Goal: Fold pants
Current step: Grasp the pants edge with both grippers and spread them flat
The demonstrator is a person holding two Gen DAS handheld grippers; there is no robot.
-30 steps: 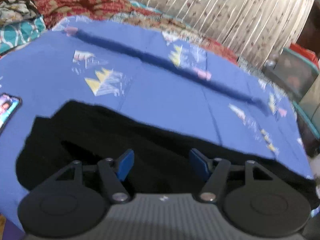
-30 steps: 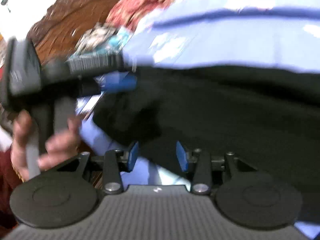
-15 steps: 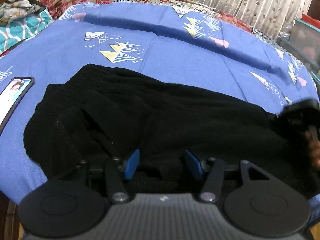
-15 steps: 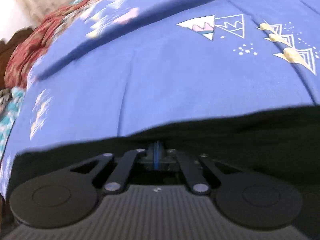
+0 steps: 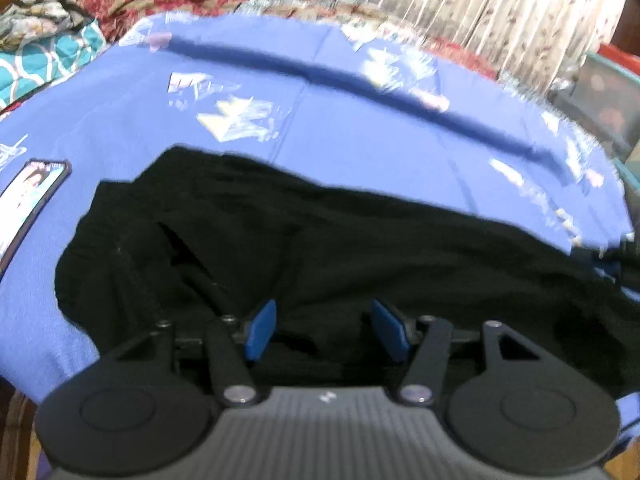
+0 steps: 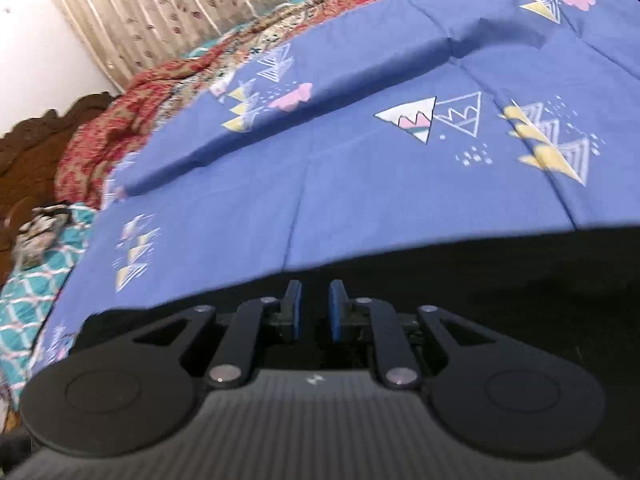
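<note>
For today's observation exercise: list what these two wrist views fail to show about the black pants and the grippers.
- Black pants, left wrist view: near edge hidden behind the left gripper; folds lost in blur.
- Pants, right wrist view: cut off by the right frame edge.
- Right gripper: jaws have just been opening slightly; whether cloth sits between the blue pads is lost in darkness.
- Phone: cropped at the left edge.

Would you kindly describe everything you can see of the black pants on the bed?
The black pants look like soft, matte fabric, lying crumpled lengthwise across the blue patterned bedsheet. One end is bunched in folds near a phone. The left gripper is open right over them. The right gripper stands slightly apart over their edge; no cloth visibly pinched.
</note>
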